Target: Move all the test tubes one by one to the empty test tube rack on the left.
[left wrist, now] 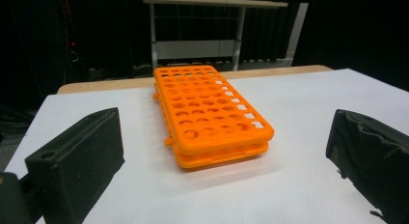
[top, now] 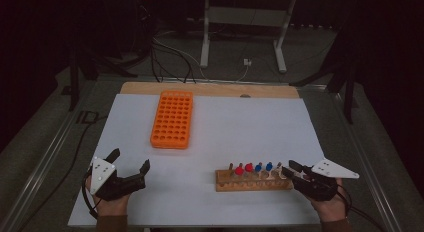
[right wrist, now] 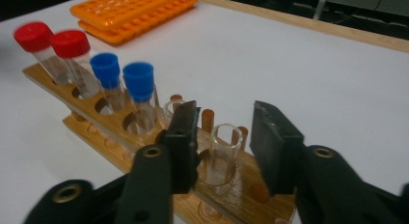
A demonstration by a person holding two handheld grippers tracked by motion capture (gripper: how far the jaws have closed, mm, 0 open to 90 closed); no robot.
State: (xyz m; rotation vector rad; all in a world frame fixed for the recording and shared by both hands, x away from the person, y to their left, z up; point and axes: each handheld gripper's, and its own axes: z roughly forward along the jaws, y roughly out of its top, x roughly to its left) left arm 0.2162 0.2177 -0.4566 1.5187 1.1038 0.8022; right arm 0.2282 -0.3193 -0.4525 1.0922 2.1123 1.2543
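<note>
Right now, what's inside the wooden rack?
The wooden rack holds two red-capped tubes, two blue-capped tubes and two open, uncapped tubes. The right gripper straddles the nearest open one. The tube bottoms are hidden inside the rack's holes.

We list: orange perforated plastic rack [left wrist: 212, 120], smooth, slightly glossy; brown wooden tube stand [right wrist: 241, 185], matt grain; clear glossy uncapped tube [right wrist: 223, 156]; white matt paper sheet [top: 240, 127].

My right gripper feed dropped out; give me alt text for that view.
The right gripper has its black jaws either side of an uncapped clear tube in the wooden rack, not visibly touching. Beyond stand two blue-capped and two red-capped tubes.
</note>
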